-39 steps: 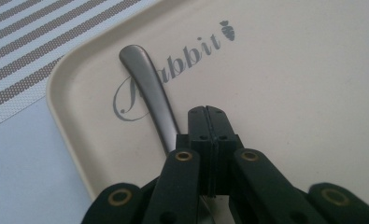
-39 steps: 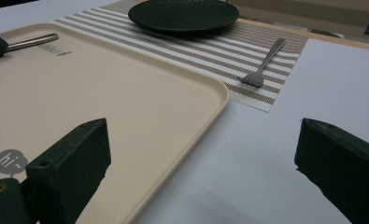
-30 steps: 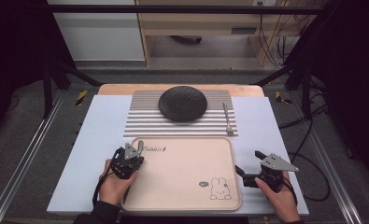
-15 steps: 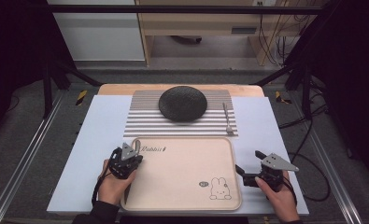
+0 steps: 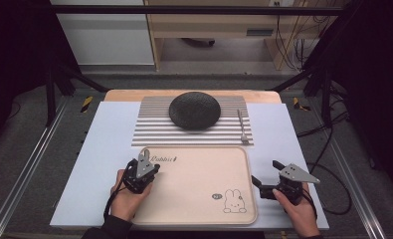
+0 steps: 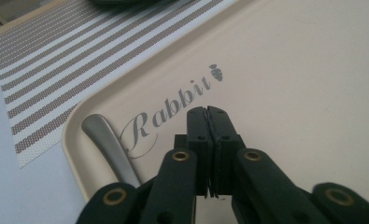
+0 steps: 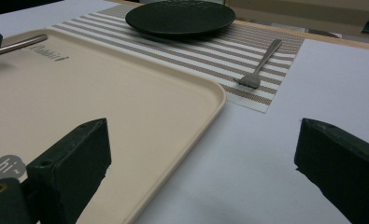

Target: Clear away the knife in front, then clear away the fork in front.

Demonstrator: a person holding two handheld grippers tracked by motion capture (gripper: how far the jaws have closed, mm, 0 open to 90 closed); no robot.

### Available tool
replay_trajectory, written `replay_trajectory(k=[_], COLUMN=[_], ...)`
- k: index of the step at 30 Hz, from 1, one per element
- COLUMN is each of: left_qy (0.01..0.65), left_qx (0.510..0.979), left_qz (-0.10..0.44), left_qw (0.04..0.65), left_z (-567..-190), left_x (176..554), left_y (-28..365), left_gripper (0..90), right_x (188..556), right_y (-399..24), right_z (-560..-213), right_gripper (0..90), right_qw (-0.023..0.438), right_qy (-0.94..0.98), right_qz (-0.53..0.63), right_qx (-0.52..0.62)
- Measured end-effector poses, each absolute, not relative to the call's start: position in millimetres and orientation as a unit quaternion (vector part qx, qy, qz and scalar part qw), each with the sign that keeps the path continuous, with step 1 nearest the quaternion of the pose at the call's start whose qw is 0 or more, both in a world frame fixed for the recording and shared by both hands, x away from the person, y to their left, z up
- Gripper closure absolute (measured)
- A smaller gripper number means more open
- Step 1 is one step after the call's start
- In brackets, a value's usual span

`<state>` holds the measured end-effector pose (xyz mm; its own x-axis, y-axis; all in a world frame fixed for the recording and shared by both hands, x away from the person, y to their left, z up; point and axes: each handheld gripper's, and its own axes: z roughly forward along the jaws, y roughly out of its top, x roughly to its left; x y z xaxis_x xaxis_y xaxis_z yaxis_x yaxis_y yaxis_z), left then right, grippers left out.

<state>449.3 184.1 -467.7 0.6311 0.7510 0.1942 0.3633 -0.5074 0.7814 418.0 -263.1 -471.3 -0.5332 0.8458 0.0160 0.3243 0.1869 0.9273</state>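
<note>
White table [image 5: 99, 164]: striped placemat [image 5: 154, 130], beige tray [image 5: 194, 199].

The tray [image 6: 289, 70] bears "Rabbit" in grey script with a small carrot sign after it — and, near its other end, a grey round badge [image 7: 6, 166] reading "hi~".

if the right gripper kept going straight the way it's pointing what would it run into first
Probably nothing soon: the right gripper, jaws wide open, faces bare table just beside the beige tray. Farther along lie the striped placemat corner and the fork, though depth is hard to judge.
</note>
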Motion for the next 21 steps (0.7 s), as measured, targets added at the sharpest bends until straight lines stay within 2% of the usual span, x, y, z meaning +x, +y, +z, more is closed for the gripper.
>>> replay_trajectory(k=[3, 6, 11, 16, 21], left_qy=[0.335, 0.338, 0.334, 0.333, 0.329], left_qx=[0.822, 0.813, 0.798, 0.794, 0.793], left_qz=[0.273, 0.278, 0.294, 0.295, 0.287], left_qw=[0.37, 0.383, 0.406, 0.415, 0.425], left_z=[-467.6, -467.5, -466.7, -466.9, -466.3], left_x=[447.8, 448.1, 448.3, 447.1, 443.8], left_y=[182.2, 180.8, 179.3, 176.0, 174.1], left_gripper=[78.7, 56.8, 31.5, 15.3, 9.6], right_x=[418.3, 417.9, 418.5, 421.4, 436.9], right_y=[-263.0, -264.0, -265.5, -263.4, -252.7], right_z=[-470.3, -468.8, -468.8, -469.3, -462.1], right_gripper=[4.6, 5.0, 5.4, 5.2, 7.2], right_qw=[0.264, 0.261, 0.261, 0.258, 0.266], right_qy=[0.722, 0.716, 0.714, 0.716, 0.715], right_qz=[0.494, 0.499, 0.495, 0.493, 0.481], right_qx=[0.406, 0.413, 0.422, 0.422, 0.431])
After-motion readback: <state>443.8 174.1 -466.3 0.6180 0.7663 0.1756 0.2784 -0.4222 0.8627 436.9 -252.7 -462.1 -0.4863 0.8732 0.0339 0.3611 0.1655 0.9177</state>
